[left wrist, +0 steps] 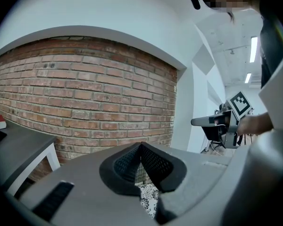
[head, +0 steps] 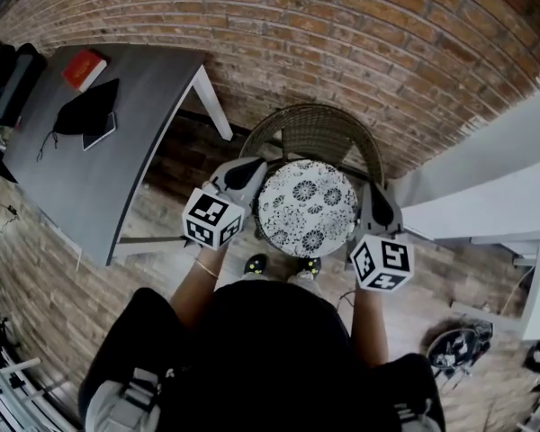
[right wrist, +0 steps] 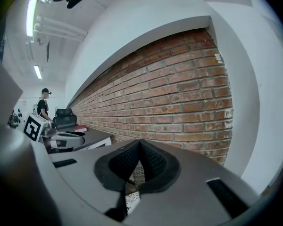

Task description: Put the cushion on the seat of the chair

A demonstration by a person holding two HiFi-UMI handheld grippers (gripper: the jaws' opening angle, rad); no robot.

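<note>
The cushion (head: 307, 207) is round and flat, with a white cover printed in dark flowers. It lies level right over the seat of the wicker chair (head: 321, 130), in front of the backrest. I cannot tell whether it already rests on the seat or hangs just above it.

I judge it to be light and soft, so it will sag if you carry it by one side only. The rim is the good place to hold, at two opposite points.

Your left gripper (head: 250, 173) is at the left rim and your right gripper (head: 376, 198) at the right rim. Both pairs of jaws are drawn together, each with a little of the printed cloth caught low between them.

A grey table (head: 153, 106) stands to the left, before the brick wall (head: 342, 34).
</note>
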